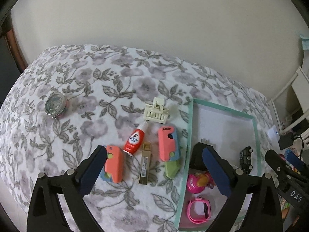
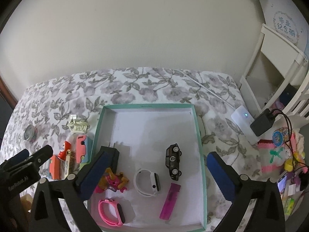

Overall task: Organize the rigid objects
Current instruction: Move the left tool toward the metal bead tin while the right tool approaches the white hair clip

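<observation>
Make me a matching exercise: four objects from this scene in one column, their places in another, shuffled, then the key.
Things:
1. black toy car
2. round tin
3. white hair claw
4. pink ruler

Places:
A. on the floral cloth, far left, alone
B. in the box, beside the white watch
C. in the box, near its front right corner
D. on the cloth, just beyond the red bottle

Pairs: 1-B, 2-A, 3-D, 4-C

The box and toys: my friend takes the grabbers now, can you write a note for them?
Left gripper: open, empty, over the bedspread.
Right gripper: open, empty, over the box.
Done, in the box: toy car, white watch, pink watch, pink ruler, pink toy, black plug.
Left, on the bedspread: tin, hair clip, red bottle, gold box, two orange toys.
</observation>
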